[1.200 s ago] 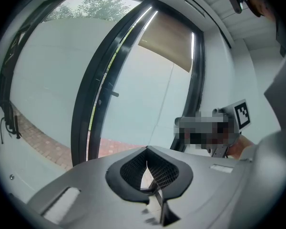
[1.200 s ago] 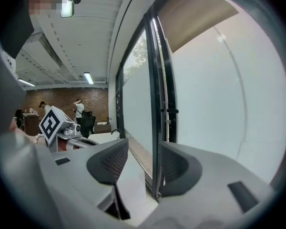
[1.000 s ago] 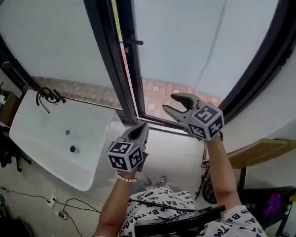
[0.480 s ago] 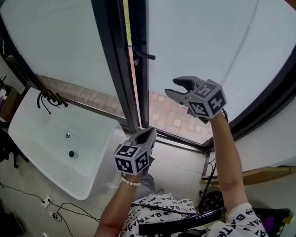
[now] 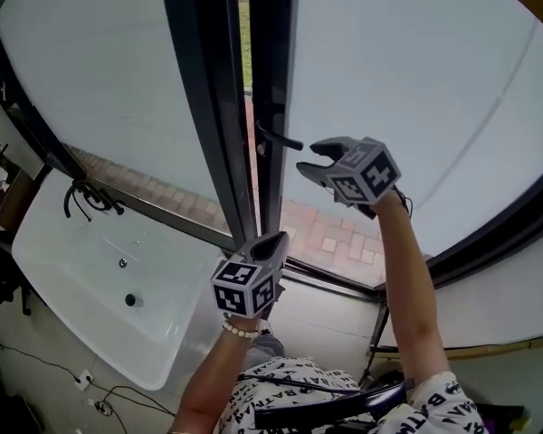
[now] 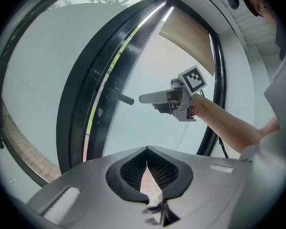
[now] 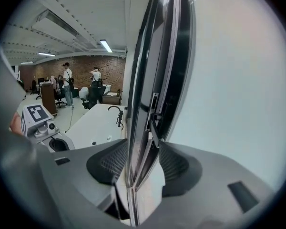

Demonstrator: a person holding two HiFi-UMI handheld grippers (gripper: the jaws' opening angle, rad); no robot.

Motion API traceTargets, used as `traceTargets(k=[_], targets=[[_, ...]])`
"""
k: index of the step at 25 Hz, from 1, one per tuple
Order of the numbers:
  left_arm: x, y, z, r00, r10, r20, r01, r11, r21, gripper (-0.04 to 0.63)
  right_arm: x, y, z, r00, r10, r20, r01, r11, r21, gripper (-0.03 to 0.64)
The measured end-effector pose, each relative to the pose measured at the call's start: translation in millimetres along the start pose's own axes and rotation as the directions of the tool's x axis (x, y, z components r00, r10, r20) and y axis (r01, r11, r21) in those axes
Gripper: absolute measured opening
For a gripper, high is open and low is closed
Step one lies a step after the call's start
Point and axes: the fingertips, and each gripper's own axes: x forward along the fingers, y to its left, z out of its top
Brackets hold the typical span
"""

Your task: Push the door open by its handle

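The glass door [image 5: 407,89] has a black frame and stands slightly ajar, with grass and brick paving showing through the gap. Its black lever handle [image 5: 281,138] [image 6: 125,99] [image 7: 155,122] sticks out from the frame edge. My right gripper [image 5: 309,157] [image 6: 150,102] [image 7: 143,162] is open, raised to handle height, just right of the handle's tip and apart from it; in the right gripper view the door edge and handle lie between its jaws. My left gripper [image 5: 273,240] [image 6: 146,168] is shut on nothing, held low in front of the door's bottom.
A white sink [image 5: 63,269] with a black tap [image 5: 86,193] stands at the left below a fixed glass pane [image 5: 90,70]. Cables [image 5: 118,382] lie on the floor. A wooden shelf [image 5: 475,349] is at the right. People [image 7: 66,82] stand far back in the room.
My right gripper has risen and moved left, closing in on the door handle. The head view has tilted up the door. The left gripper has stayed low and shut.
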Motion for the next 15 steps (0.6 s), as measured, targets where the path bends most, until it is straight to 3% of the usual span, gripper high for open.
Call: traceTargets(k=[10, 15], targets=[[20, 47, 28, 1.0, -0.031, 0.003, 0.031, 1.0, -0.006, -0.011, 70, -28, 8, 0.986, 0.019, -0.167, -0.031, 0.997, -0.07, 0.219], [29, 63, 36, 0.999, -0.04, 0.001, 0.04, 0.999, -0.031, -0.011, 100, -18, 25, 0.975, 0.079, -0.208, -0.105, 0.987, -0.118, 0.219]])
